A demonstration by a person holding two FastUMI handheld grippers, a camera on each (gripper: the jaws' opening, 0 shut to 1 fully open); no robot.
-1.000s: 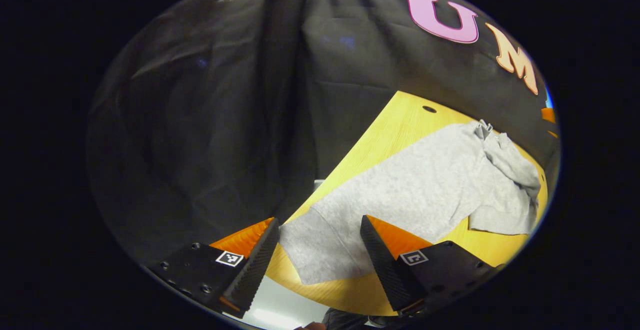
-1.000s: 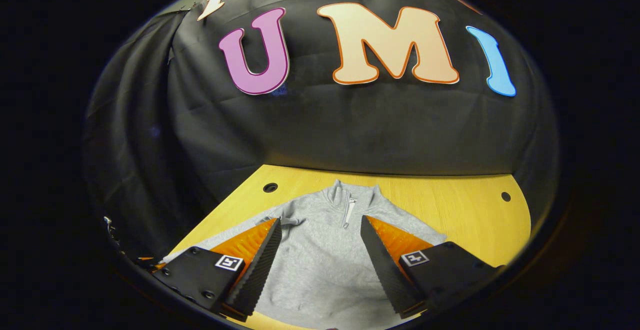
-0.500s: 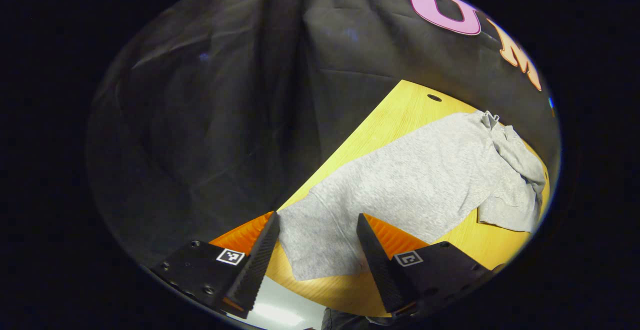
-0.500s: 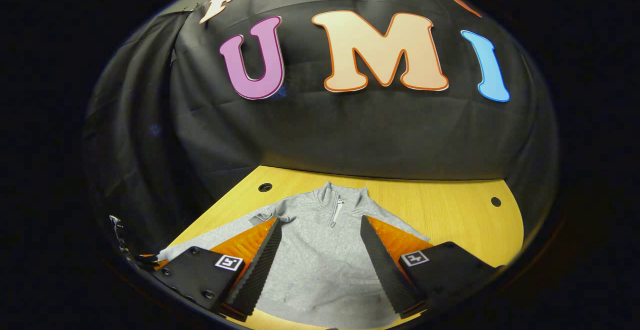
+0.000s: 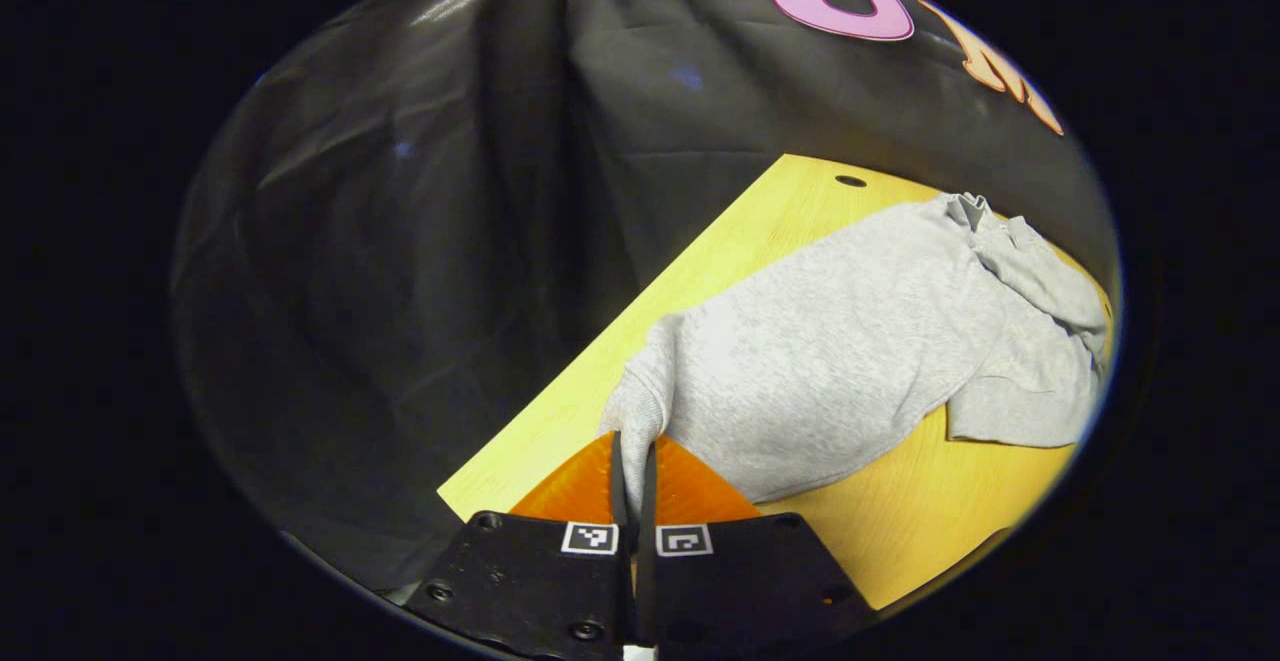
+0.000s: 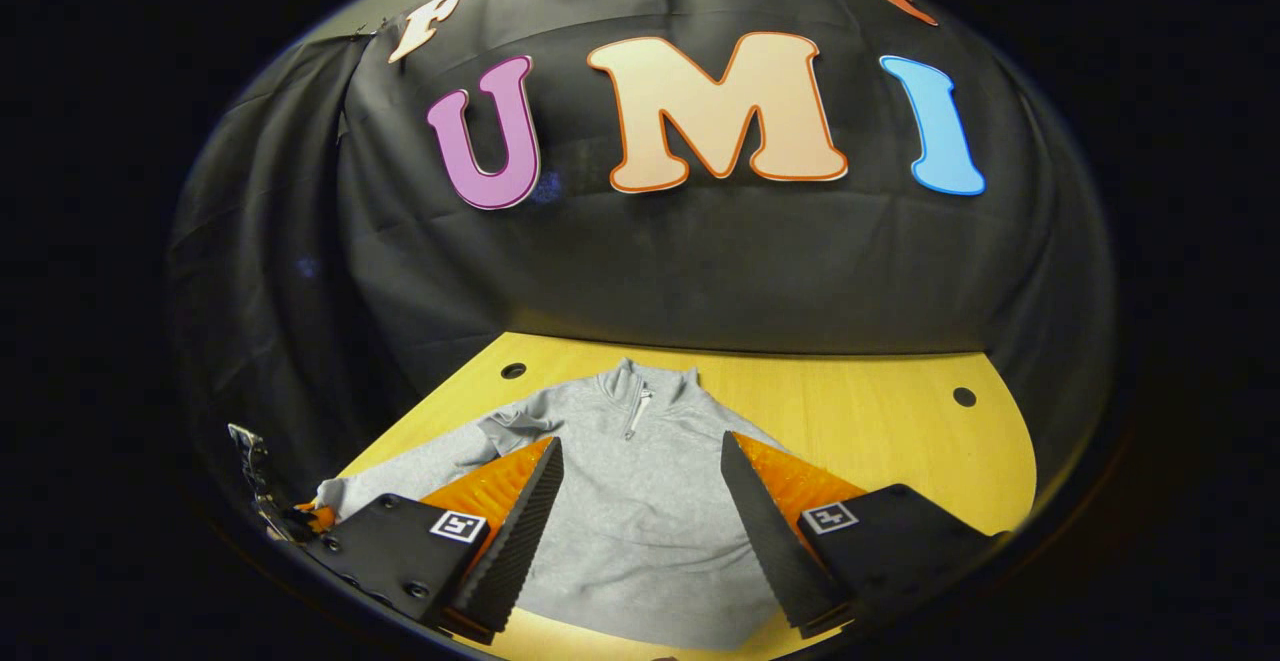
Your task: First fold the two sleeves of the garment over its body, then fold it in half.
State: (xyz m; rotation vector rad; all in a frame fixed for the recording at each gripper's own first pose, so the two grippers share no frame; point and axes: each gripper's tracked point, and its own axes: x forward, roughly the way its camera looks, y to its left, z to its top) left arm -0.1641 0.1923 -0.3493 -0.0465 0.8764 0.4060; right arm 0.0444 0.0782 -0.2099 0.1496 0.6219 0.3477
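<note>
A grey zip-neck sweatshirt lies face up on the wooden table, collar toward the far wall. In the left gripper view its near sleeve runs toward me, and my left gripper is shut on the sleeve cuff, which bunches upward at the fingertips. The collar and the far sleeve lie rumpled at the right. In the right gripper view my right gripper stands open above the sweatshirt's body, nothing between its fingers. The left gripper shows at the far left holding the cuff.
The table has small round holes near its far corners. Black cloth walls close it in on the far and left sides. Bare wood lies to the right of the sweatshirt.
My left gripper went from open around the sleeve cuff to shut on it, and the cuff now lifts and bunches. The right gripper stayed open and drifted slightly back.
</note>
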